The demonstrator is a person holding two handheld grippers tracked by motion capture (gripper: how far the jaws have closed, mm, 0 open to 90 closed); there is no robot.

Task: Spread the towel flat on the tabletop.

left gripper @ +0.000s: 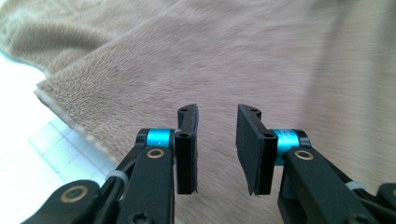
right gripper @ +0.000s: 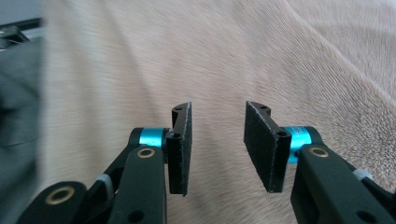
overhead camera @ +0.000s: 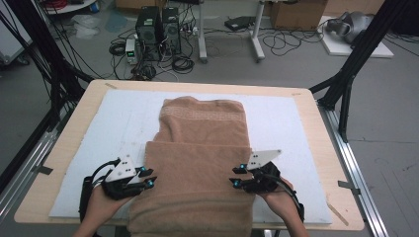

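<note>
On the white mat [overhead camera: 113, 123] of the desk [overhead camera: 74, 128], the brown towel [overhead camera: 197, 148] lay with its near part already folded over the middle, while the left hand-held gripper [overhead camera: 146, 177] and right hand-held gripper [overhead camera: 237, 176] flanked that fold, jaws parted and empty, so further folds seemingly remained.

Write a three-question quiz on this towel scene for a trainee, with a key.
1. True or false: both grippers, left gripper and right gripper, have their jaws apart.
2. What does the brown towel lie on? A) a white board B) a metal tray C) the floor
3. Fill in: the towel's near part is folded over, and its folded edge runs ____ the towel between the two grippers.

Key:
1. True
2. A, the white board
3. across
</note>
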